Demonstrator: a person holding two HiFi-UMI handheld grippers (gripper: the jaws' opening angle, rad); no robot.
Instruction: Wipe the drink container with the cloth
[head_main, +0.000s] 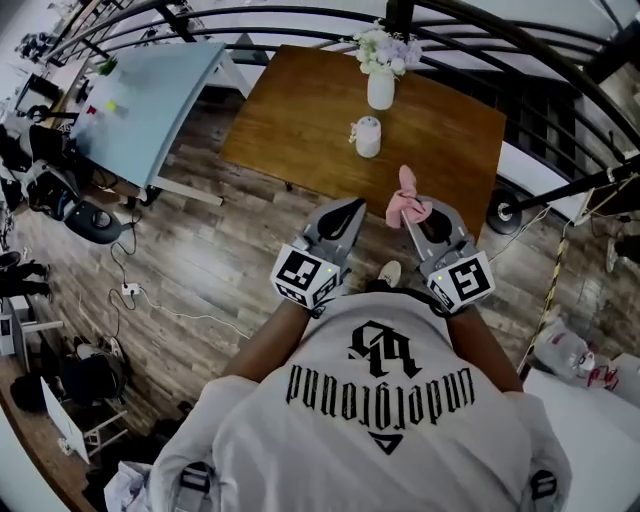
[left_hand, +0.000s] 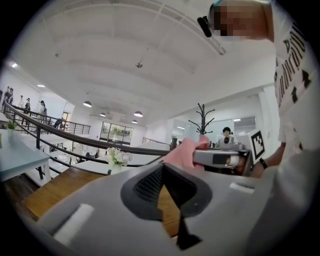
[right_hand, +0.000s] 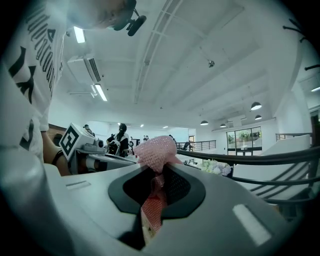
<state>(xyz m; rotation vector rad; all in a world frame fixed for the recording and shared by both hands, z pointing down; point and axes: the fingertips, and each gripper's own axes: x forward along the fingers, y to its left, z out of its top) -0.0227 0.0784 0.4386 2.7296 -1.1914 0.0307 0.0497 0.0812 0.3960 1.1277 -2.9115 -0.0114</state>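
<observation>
A small white drink container (head_main: 368, 136) stands on the brown wooden table (head_main: 300, 120), just in front of a white vase of flowers (head_main: 381, 88). My right gripper (head_main: 410, 212) is shut on a pink cloth (head_main: 407, 202), which bunches up above its jaws (right_hand: 156, 152). It hovers at the table's near edge, short of the container. My left gripper (head_main: 352, 208) is beside it, shut and empty, its jaws pressed together (left_hand: 167, 185). In the left gripper view the pink cloth (left_hand: 182, 152) shows to the right, and the vase of flowers (left_hand: 116, 159) sits far off on the table.
A light blue table (head_main: 150, 100) stands to the left on the wood floor. Black railings (head_main: 520, 60) curve around the far side. Cables and gear lie on the floor at left (head_main: 90, 220). White bags (head_main: 570, 350) sit at the right.
</observation>
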